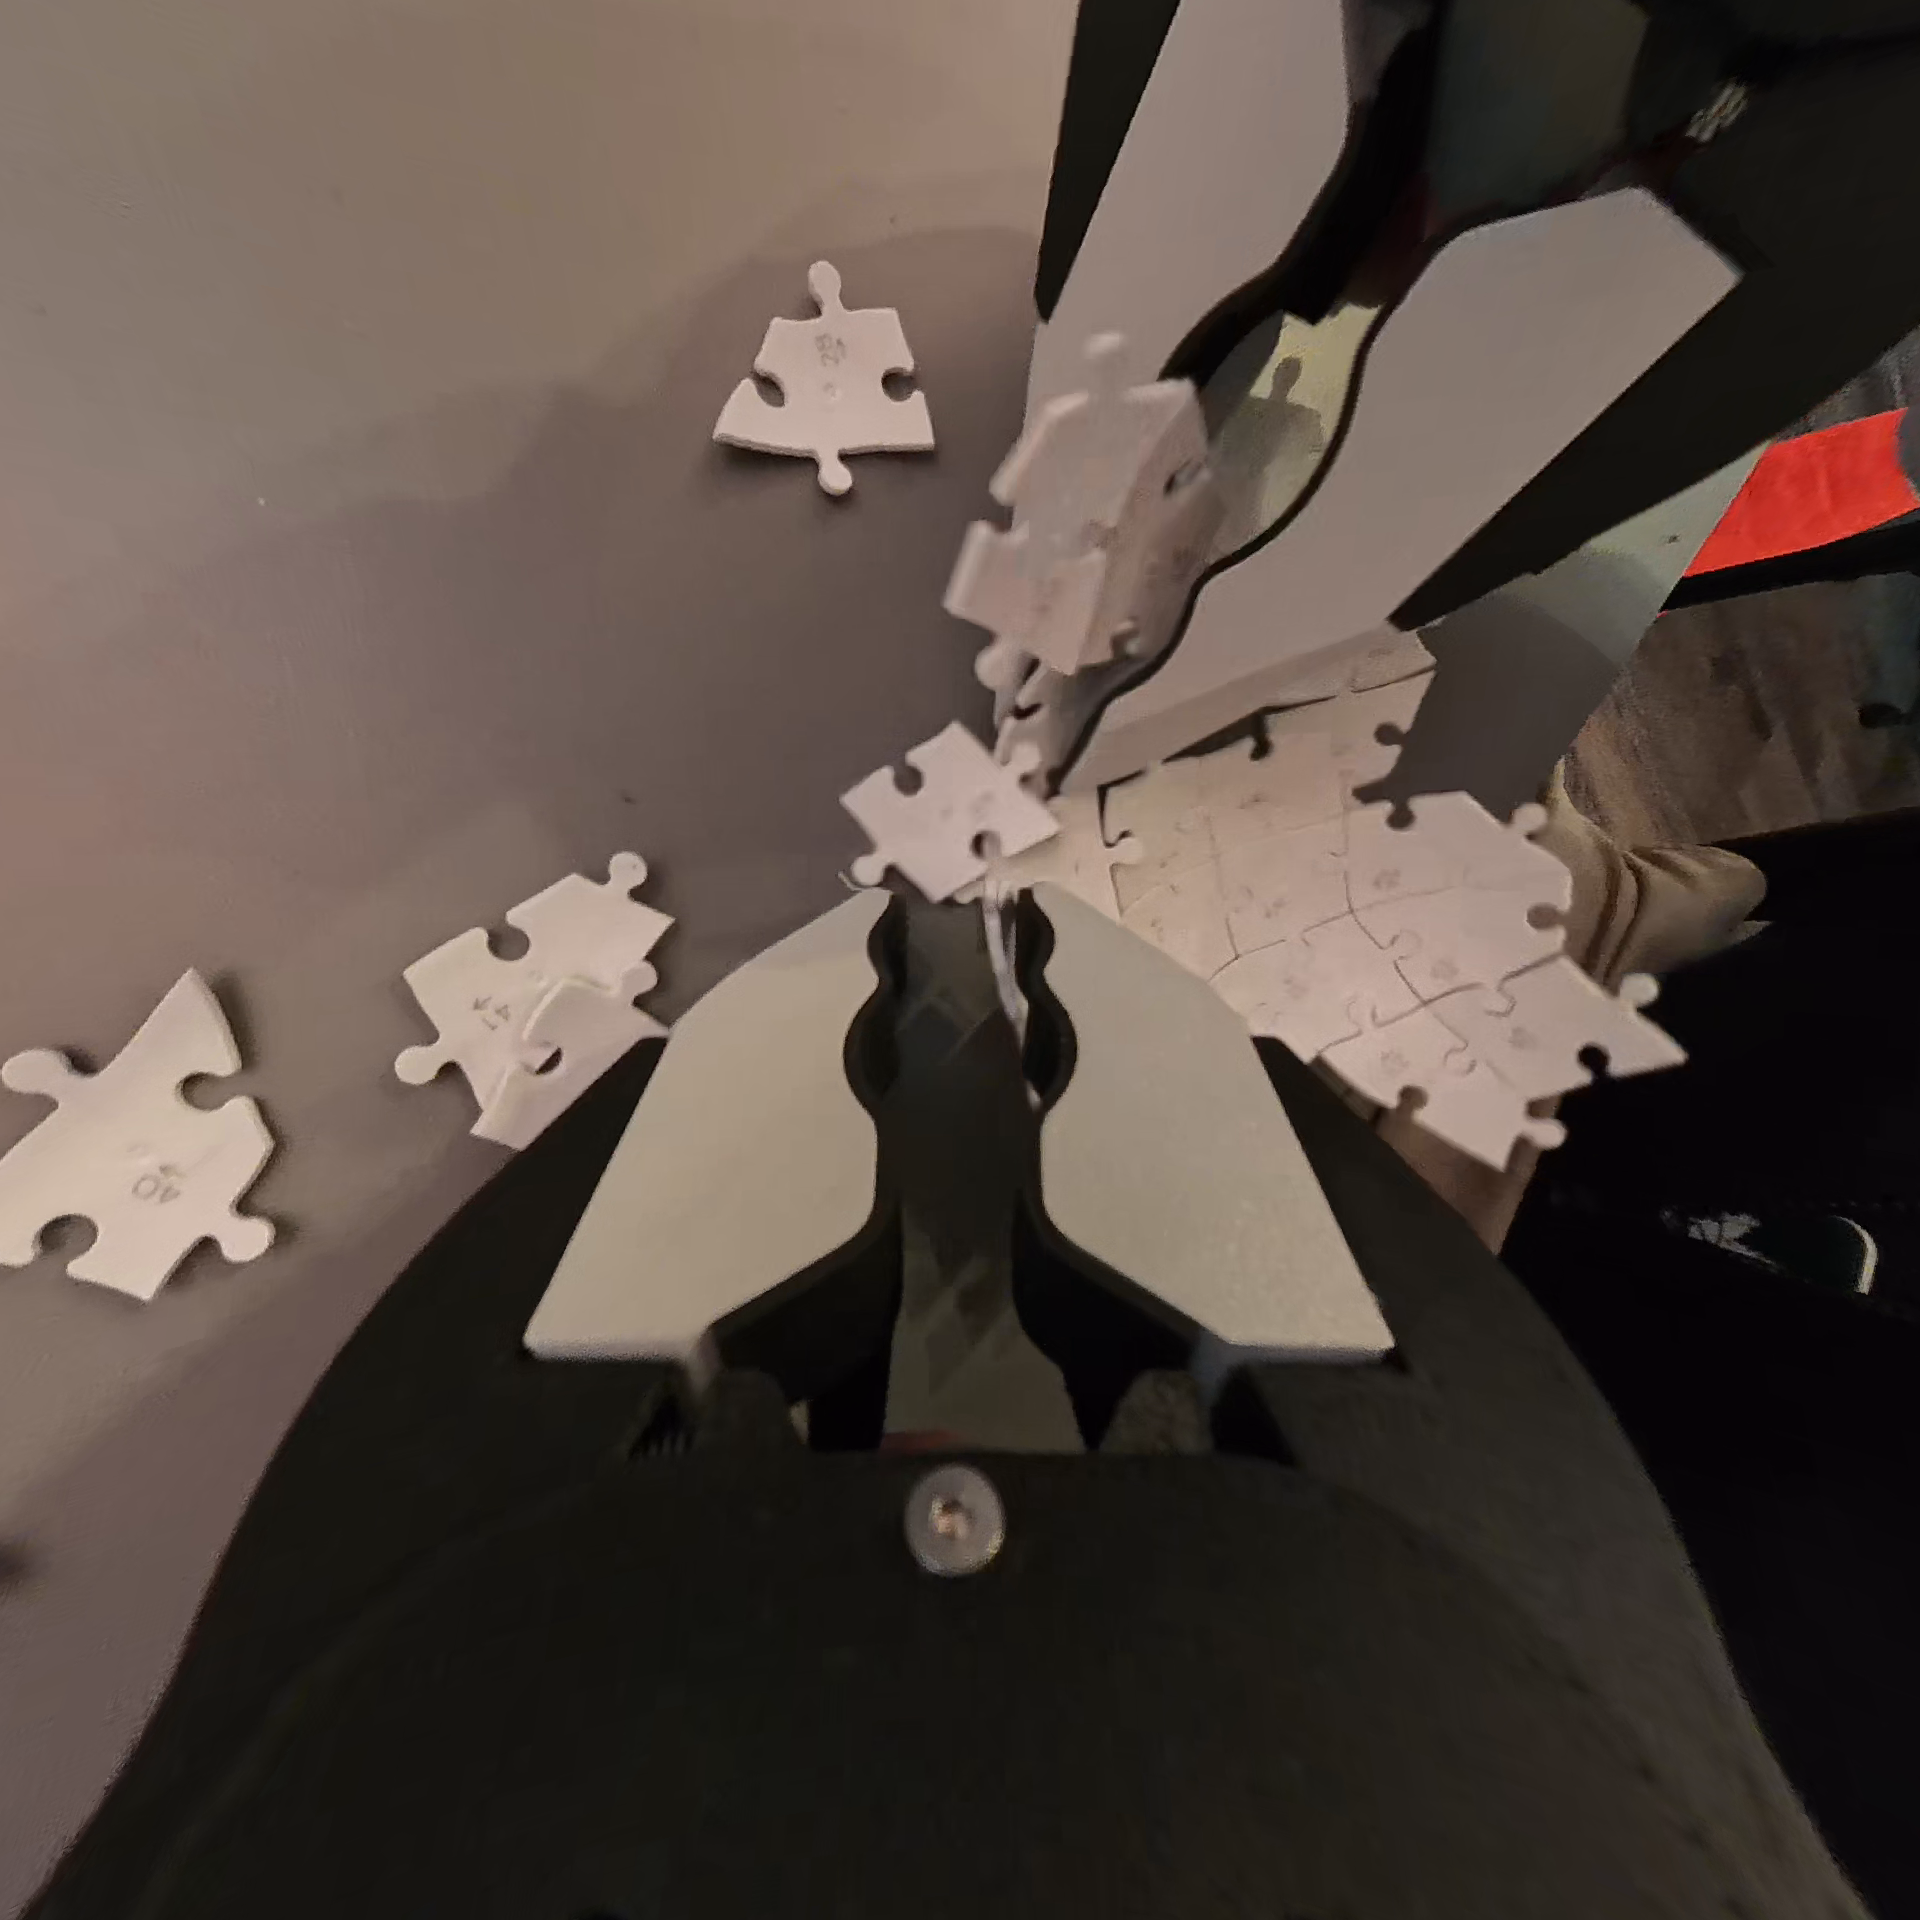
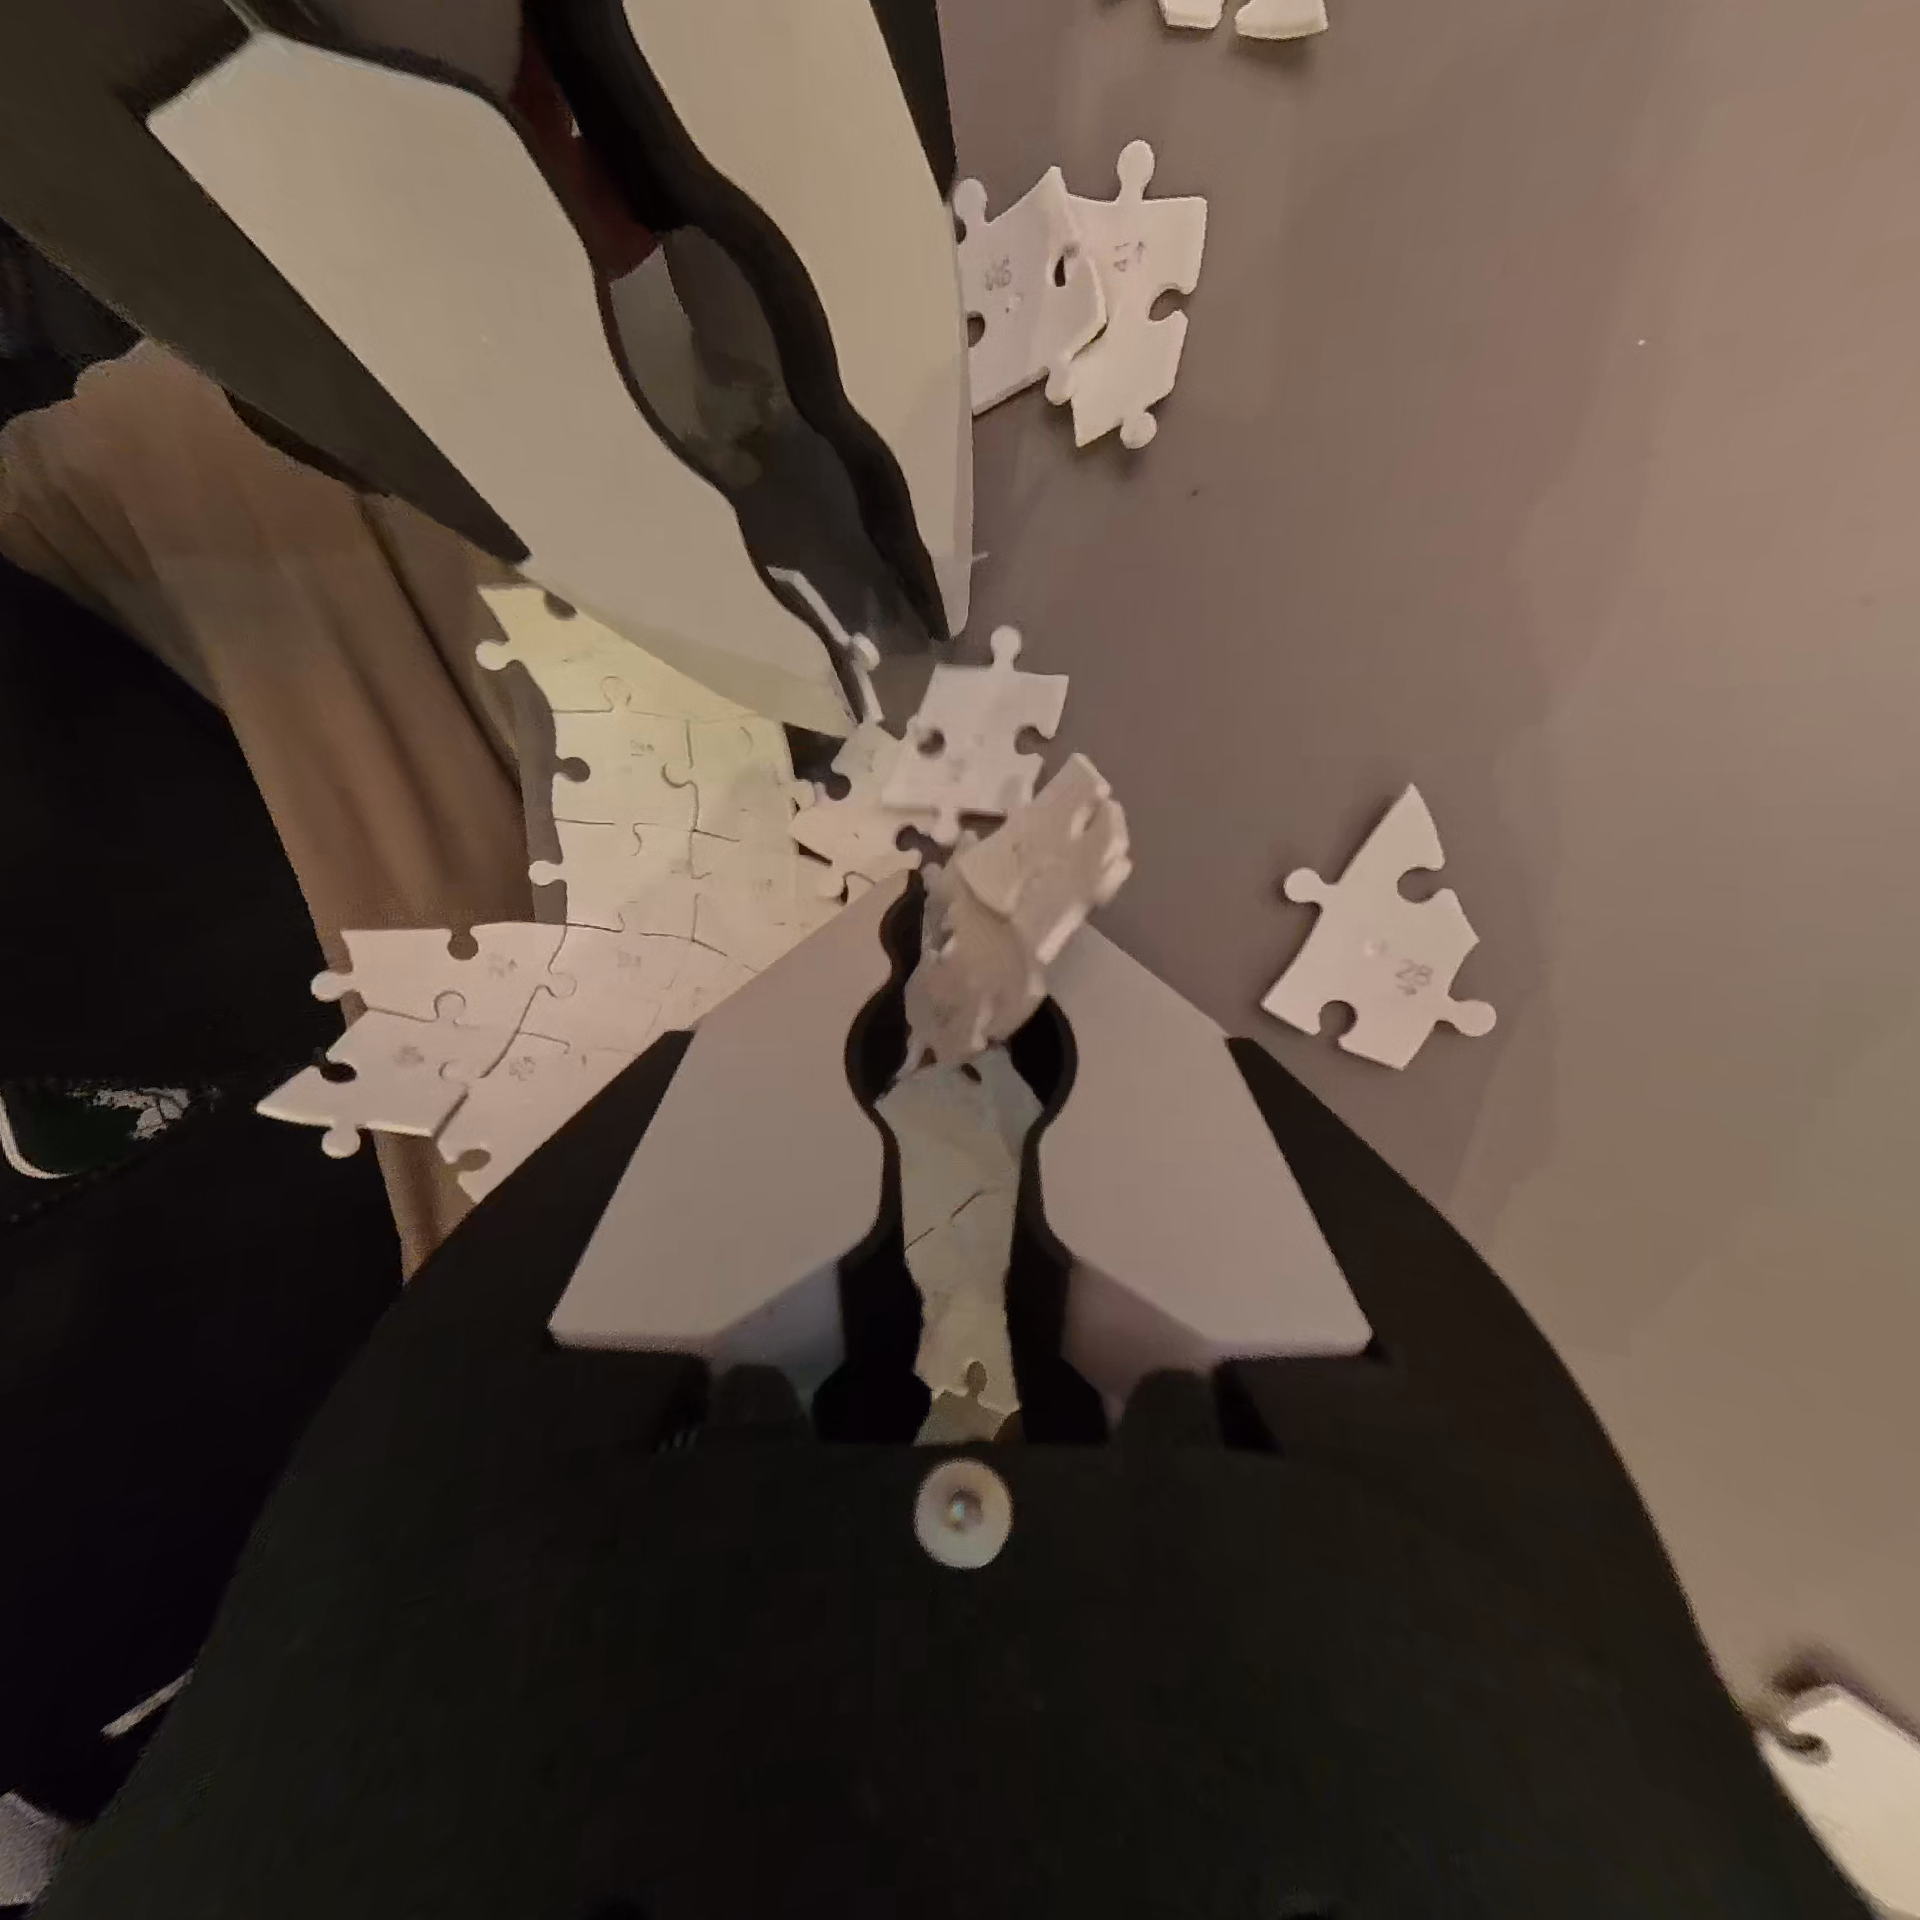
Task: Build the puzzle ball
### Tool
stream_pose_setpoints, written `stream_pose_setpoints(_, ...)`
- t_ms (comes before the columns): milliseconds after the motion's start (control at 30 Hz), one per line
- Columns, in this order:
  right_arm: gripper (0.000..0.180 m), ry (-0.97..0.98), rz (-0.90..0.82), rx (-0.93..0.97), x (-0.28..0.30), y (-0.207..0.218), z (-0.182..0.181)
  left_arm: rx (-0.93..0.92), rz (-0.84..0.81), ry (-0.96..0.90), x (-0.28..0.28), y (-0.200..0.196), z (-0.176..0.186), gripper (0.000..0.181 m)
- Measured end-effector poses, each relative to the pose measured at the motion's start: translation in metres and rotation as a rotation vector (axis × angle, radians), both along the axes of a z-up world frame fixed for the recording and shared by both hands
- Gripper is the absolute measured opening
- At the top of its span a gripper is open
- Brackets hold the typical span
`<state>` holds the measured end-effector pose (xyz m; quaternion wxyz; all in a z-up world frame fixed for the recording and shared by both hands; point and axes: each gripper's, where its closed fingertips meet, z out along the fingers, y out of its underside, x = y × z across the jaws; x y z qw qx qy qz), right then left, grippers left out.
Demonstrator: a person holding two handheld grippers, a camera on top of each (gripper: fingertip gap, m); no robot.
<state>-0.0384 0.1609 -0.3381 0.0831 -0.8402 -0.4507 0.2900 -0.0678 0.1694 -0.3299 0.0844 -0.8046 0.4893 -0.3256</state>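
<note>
1. The left gripper (image 1: 956,914) clamps the edge of the curved shell (image 1: 1382,935), held beyond the table (image 1: 364,520) rim. The right gripper (image 2: 925,883) pinches a blurred piece (image 2: 1023,883) at its 12 o'clock.
2. Risk: a skewed push could pop seams or tear the shell loose; a thin pinch could let the piece slip.
3. Spare pieces (image 1: 826,379) lie at 10 o'clock of the left gripper; the crossing fingers crowd the joint.

Puzzle pieces (image 1: 826,379) looked like matt white card or foam, smooth faces, cut edges clean. Desk (image 1: 364,623) was smooth matt grey. Fingers (image 1: 748,1143) had pale matt faces on black matt plastic bodies — one shiny metal screw (image 1: 953,1519). Beige cloth (image 2: 312,675), soft folds.
</note>
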Motion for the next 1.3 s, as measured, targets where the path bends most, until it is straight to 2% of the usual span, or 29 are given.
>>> stream_pose_setpoints(33, 0.012, -0.003, -0.008, 0.007, 0.002, 0.0, 0.0, 0.01, 0.009, -0.007, -0.001, 0.001, 0.001, 0.02)
stream_pose_setpoints(167, 0.024, -0.01, -0.052, 0.035, 0.011, 0.004, 0.005, 0.057, 0.047, -0.041, -0.009, 0.007, 0.007, 0.022)
stream_pose_setpoints(400, 0.026, 0.034, -0.142, 0.107, 0.025, 0.013, 0.027, 0.123, 0.113, -0.105, -0.028, 0.007, 0.026, 0.028)
stream_pose_setpoints(633, 0.022, 0.038, -0.134, 0.183, 0.018, -0.005, 0.041, 0.129, 0.136, -0.106, -0.038, -0.018, 0.02, 0.031)
stream_pose_setpoints(867, 0.018, -0.021, -0.116, 0.161, 0.005, -0.028, 0.025, 0.148, 0.149, -0.113, -0.038, -0.023, 0.015, 0.02)
stream_pose_setpoints(967, 0.011, -0.024, -0.159, 0.148, 0.001, -0.031, 0.021, 0.172, 0.138, -0.093, -0.037, -0.021, 0.011, 0.019)
stream_pose_setpoints(1300, 0.004, -0.035, -0.326, 0.152, -0.011, -0.036, 0.008, 0.277, 0.119, -0.021, -0.037, -0.011, 0.002, 0.019)
